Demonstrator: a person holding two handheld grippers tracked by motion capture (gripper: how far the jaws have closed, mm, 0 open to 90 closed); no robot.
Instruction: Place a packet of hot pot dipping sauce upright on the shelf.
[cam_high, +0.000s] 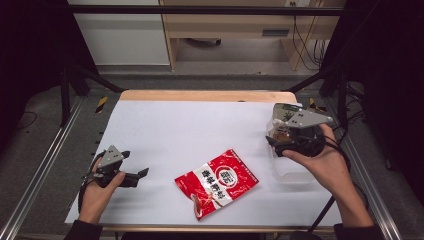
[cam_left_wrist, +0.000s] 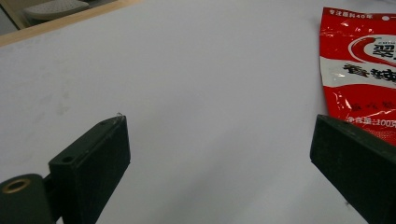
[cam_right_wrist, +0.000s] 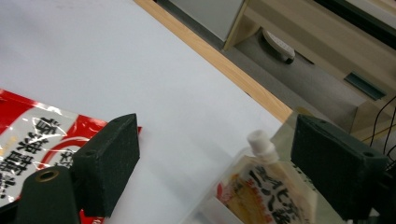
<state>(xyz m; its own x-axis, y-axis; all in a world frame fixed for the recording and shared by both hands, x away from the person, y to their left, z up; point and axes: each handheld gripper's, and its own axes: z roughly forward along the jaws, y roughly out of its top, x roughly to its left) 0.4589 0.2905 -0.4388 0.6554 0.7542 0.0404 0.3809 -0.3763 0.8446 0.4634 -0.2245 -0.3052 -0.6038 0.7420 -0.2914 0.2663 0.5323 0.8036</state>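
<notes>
**Inspector:** Your right gripper (cam_high: 278, 142) hangs at the bench's (cam_high: 170, 125) right side, above a clear container (cam_high: 295, 172). Its fingers (cam_right_wrist: 109, 158) are released, spread wide, grasping nothing.

**Operator:** And the pouch?

**Inspector:** In your right gripper view, a spouted pouch (cam_right_wrist: 259, 186) with a white cap lies in the container, below and between the fingers, untouched. The red snack bag (cam_high: 216, 182) lies flat near the bench's front edge, between your hands.

**Operator:** Left side?

**Inspector:** Your left gripper (cam_high: 136, 176) rests low at the bench's left, fingers released, pointed toward the red bag, well apart from it.
</notes>
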